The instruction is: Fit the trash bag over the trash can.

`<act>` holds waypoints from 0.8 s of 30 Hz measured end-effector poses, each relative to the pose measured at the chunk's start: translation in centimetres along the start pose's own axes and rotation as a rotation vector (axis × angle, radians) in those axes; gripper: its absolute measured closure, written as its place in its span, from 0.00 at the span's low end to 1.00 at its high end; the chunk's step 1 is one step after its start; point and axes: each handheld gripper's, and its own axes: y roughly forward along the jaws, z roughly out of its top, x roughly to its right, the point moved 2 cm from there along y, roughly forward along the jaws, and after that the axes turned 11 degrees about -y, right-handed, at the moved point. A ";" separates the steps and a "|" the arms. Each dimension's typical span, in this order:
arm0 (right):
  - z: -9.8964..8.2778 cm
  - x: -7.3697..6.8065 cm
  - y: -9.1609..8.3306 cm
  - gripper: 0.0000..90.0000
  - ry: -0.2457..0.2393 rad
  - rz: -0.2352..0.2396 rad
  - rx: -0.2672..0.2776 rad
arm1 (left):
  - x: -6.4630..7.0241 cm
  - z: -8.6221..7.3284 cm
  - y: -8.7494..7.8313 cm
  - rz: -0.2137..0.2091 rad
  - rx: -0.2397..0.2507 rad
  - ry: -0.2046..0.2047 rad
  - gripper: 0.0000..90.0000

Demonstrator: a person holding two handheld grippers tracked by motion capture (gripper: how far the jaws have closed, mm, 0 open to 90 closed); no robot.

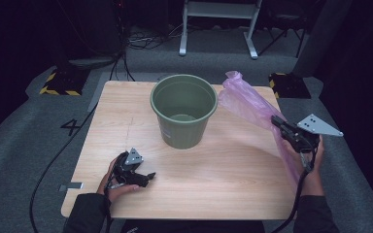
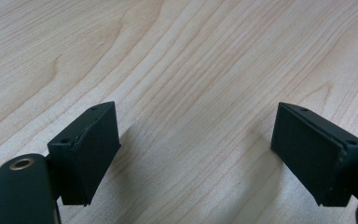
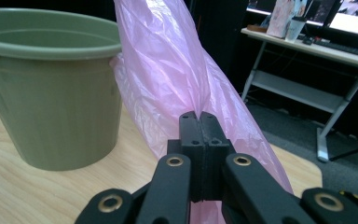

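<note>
Clenched on the pink bag [image 3: 177, 79], the right gripper [image 1: 278, 122] holds it just right of the green bucket [image 1: 183, 110]; left gripper [image 1: 148, 175], released, rests before it. Spreading the bag's mouth likely needs both.

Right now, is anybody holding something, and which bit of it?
The right gripper is shut on the pink plastic bag, pinching a bunched fold partway along it. The left gripper is open over the table, holding nothing.
</note>
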 end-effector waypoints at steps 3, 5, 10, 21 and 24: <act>0.7 0.2 -0.4 1.00 -0.003 -0.010 0.012 | 0.0 0.0 0.0 0.000 -0.002 0.001 0.16; 1.2 0.4 -0.7 1.00 -0.010 -0.020 0.019 | 0.0 0.0 0.0 0.001 -0.002 0.000 0.16; 2.4 0.9 -1.4 1.00 -0.027 -0.036 0.032 | 0.0 0.0 0.0 0.000 -0.002 0.000 0.16; 3.2 1.9 -2.8 1.00 -0.029 -0.063 0.058 | 0.0 0.0 0.0 0.000 0.000 0.000 0.16; 3.6 1.7 -2.7 1.00 -0.036 -0.050 0.064 | 0.0 0.0 0.0 0.000 -0.002 0.000 0.16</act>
